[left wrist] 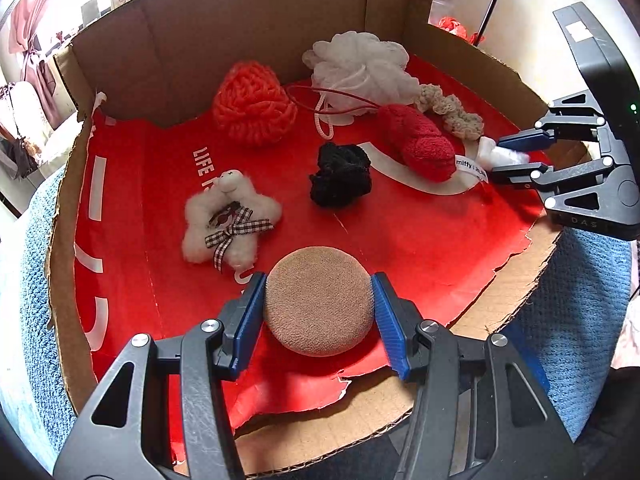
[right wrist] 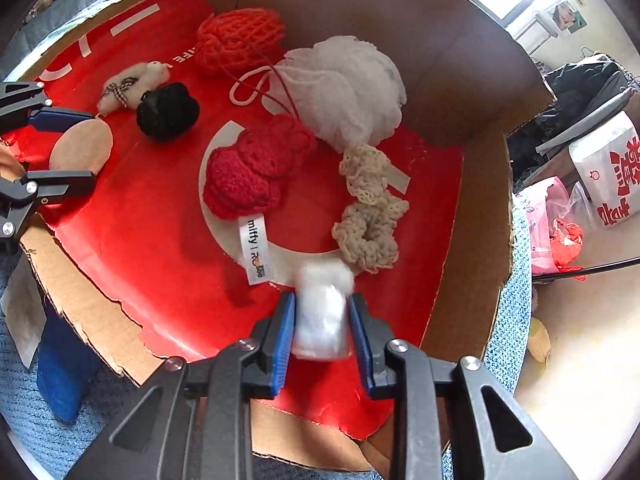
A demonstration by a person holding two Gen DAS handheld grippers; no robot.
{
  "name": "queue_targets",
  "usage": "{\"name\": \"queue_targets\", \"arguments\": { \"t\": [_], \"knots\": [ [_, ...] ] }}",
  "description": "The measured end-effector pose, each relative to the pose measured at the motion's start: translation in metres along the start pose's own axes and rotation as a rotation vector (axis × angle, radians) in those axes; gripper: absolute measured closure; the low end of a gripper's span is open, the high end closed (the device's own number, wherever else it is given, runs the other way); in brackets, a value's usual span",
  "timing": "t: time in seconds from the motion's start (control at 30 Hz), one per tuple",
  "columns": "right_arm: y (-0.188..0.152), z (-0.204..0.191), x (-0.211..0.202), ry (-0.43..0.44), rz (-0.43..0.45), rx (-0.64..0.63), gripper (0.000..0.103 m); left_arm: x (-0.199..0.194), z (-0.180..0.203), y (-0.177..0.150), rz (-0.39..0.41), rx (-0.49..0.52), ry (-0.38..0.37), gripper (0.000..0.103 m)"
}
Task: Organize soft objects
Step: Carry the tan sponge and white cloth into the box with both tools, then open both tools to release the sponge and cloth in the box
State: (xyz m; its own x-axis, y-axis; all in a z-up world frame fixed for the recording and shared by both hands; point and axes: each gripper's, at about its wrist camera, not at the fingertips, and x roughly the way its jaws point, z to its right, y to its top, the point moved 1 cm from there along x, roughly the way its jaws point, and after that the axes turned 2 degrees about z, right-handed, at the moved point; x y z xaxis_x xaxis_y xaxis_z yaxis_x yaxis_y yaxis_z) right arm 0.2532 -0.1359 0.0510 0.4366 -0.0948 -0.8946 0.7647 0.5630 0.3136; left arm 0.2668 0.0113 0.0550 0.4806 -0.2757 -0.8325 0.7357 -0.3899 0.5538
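The left gripper (left wrist: 320, 312) pinches a tan round puff (left wrist: 320, 300) between its blue pads, low over the near edge of the red-lined cardboard box (left wrist: 256, 28). The right gripper (right wrist: 322, 330) has a blurred white cotton wad (right wrist: 322, 316) between its jaws; the left pad touches it, but whether the grip is firm I cannot tell. Just beyond the wad lie a beige crochet scrunchie (right wrist: 370, 216) and a red knit toy (right wrist: 248, 176) with a white label. A black scrunchie (left wrist: 340, 178) sits mid-box, a white star plush (left wrist: 228, 220) to its left. Far back rest an orange yarn ball (left wrist: 252, 104) and a white mesh loofah (left wrist: 360, 64).
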Motion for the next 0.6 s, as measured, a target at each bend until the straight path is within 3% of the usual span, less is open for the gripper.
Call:
{"name": "queue_targets", "arguments": {
  "t": [0.43, 0.6],
  "knots": [
    [0.0002, 0.0085, 0.001, 0.008, -0.001, 0.0, 0.068, -0.0026, 0.0039, -0.0018, 0.016, 0.007, 0.009, 0.046],
    [-0.0009, 0.0099, -0.0045, 0.009, 0.015, 0.014, 0.056, -0.0088, 0.0048, -0.0021, 0.035, 0.006, 0.003, 0.04]
  ]
}}
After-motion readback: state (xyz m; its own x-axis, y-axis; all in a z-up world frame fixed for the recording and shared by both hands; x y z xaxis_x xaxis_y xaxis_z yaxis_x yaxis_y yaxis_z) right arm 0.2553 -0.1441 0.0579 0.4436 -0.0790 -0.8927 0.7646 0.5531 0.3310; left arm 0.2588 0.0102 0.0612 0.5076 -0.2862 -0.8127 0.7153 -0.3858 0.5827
